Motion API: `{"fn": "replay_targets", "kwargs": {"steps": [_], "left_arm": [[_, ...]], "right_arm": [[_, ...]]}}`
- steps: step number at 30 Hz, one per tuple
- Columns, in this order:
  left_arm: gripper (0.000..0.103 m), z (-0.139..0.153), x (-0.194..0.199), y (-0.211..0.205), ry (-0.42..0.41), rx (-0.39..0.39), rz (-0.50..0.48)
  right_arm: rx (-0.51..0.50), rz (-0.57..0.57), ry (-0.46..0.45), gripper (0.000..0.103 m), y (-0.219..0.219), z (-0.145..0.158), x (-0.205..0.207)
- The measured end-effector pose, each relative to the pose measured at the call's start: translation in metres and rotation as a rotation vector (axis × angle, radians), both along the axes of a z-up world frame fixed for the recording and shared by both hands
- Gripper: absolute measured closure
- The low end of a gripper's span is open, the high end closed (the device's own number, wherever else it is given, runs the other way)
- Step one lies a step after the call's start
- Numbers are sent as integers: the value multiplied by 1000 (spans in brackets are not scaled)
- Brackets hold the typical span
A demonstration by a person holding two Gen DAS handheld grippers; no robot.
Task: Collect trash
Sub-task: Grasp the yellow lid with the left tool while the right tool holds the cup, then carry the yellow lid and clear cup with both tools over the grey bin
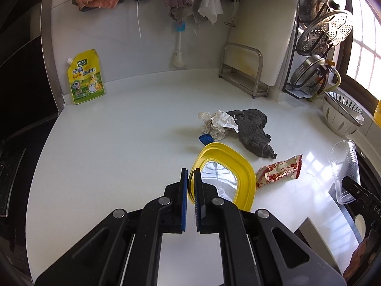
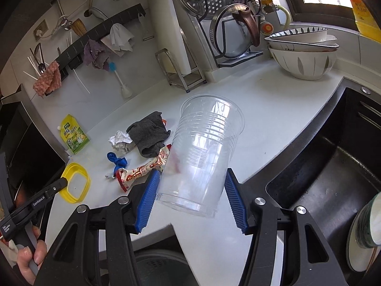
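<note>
My left gripper (image 1: 190, 172) is shut on the rim of a yellow plastic lid (image 1: 240, 166) with a clear middle, held above the white counter (image 1: 123, 143); the lid (image 2: 82, 175) shows in the right wrist view too. My right gripper (image 2: 190, 178) is shut on a clear plastic cup (image 2: 204, 147), its blue pads (image 2: 148, 196) pressing both sides near the base, mouth tilted away. The cup (image 1: 345, 166) appears at the right in the left wrist view. On the counter lie a red snack wrapper (image 1: 279, 171), crumpled paper (image 1: 218, 124), a blue scrap (image 1: 206, 139) and a dark grey cloth (image 1: 254, 131).
A yellow seasoning pouch (image 1: 85, 77) leans on the back wall. A cutting board rack (image 1: 243, 71), a pot-lid rack (image 1: 319, 47) and stacked bowls (image 2: 302, 54) stand at the back right. A black sink (image 2: 333, 166) lies to the right. A person's hand (image 2: 31, 255) grips the left tool.
</note>
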State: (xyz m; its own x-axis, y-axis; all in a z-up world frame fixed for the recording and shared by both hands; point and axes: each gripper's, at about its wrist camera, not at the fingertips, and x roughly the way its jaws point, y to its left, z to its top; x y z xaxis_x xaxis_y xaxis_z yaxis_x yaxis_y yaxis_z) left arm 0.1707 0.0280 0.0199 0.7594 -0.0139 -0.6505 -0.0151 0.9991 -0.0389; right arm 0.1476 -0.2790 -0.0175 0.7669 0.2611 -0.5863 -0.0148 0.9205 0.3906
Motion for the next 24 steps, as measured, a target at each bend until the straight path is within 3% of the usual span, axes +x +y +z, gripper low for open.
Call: {"fn": "replay_targets", "kwargs": {"steps": [9, 24], "left_arm": [[97, 3, -63, 6, -7, -17, -35], [97, -31, -145, -10, 27, -28, -141]], "right_arm": [[-9, 48, 16, 49, 27, 0, -66], [-46, 84, 58, 49, 66, -28, -161]]}}
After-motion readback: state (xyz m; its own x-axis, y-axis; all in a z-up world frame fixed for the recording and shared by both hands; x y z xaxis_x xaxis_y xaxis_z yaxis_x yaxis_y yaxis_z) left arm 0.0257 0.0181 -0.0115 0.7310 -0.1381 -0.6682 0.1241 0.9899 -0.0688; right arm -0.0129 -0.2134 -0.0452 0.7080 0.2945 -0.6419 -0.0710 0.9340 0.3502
